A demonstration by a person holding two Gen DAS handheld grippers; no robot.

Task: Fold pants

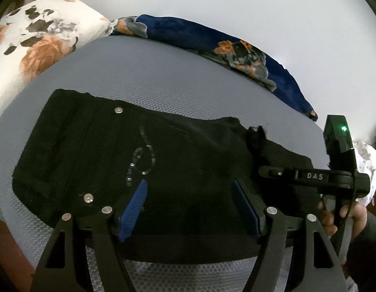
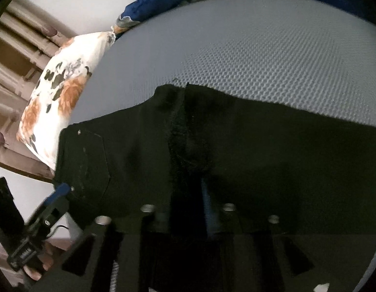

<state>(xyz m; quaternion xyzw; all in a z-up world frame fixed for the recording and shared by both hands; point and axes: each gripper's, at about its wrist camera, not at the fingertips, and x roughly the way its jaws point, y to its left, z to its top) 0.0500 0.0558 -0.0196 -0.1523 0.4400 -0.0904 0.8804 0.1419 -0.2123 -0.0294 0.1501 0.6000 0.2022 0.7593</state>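
Observation:
Black pants (image 1: 110, 150) lie on a grey textured mattress (image 1: 163, 77), back pocket with rivets and a stitched design facing up. My left gripper (image 1: 188, 194) is open, its blue-padded fingers (image 1: 136, 202) resting over the near edge of the pants. My right gripper (image 1: 268, 170) reaches in from the right at the crotch seam. In the right wrist view the pants (image 2: 261, 146) fill the lower frame, and the right gripper (image 2: 188, 206) is closed on the black fabric near the seam. The left gripper (image 2: 59, 192) shows at lower left.
A floral white and orange pillow (image 1: 37, 39) lies at the back left, also in the right wrist view (image 2: 56, 102). A navy floral blanket (image 1: 236, 51) runs along the far edge of the mattress. A white wall stands behind.

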